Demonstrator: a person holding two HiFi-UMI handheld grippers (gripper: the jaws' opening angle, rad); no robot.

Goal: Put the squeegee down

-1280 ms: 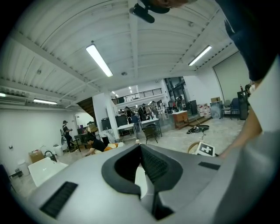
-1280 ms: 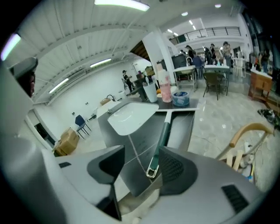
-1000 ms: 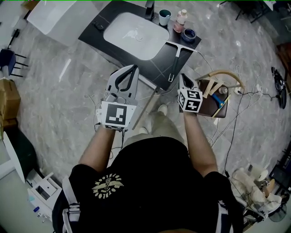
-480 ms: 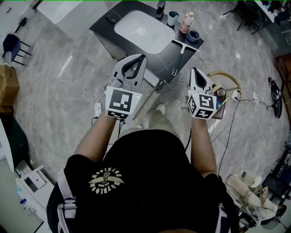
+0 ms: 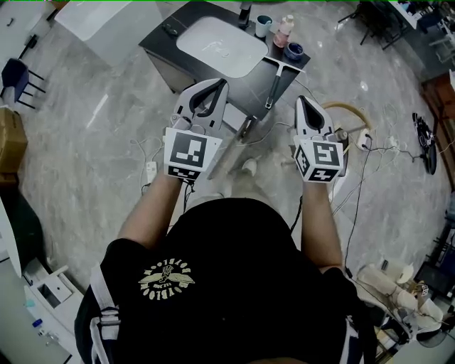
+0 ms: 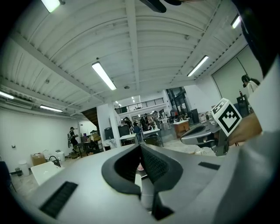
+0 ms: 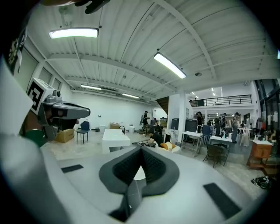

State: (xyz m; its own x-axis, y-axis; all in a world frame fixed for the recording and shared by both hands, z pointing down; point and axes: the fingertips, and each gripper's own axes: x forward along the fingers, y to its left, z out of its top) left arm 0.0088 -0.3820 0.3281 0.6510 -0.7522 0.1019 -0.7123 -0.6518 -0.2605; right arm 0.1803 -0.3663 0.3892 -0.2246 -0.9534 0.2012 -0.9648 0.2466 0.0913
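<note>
The squeegee (image 5: pixel 275 79), black-handled with a pale blade, lies on the dark counter (image 5: pixel 242 106) just right of the white basin (image 5: pixel 220 46). No gripper touches it. My right gripper (image 5: pixel 301 99) hovers shut and empty, nearer me than the squeegee's handle end. My left gripper (image 5: pixel 222 84) is raised beside it at the left, jaws together with nothing between them. Each gripper view looks level across the room: the left gripper (image 6: pixel 140 148) and the right gripper (image 7: pixel 141 148) both show pads meeting at the tip.
A faucet (image 5: pixel 245 13), a cup (image 5: pixel 264 25), a bottle (image 5: pixel 286 27) and a small bowl (image 5: pixel 295 51) stand at the counter's back. A basket with a curved handle (image 5: pixel 345 112), cables and a power strip (image 5: pixel 366 139) lie on the floor at right.
Both grippers have risen toward the head camera, the right one more, lifting away from the squeegee's handle end. The squeegee has stayed on the counter.
</note>
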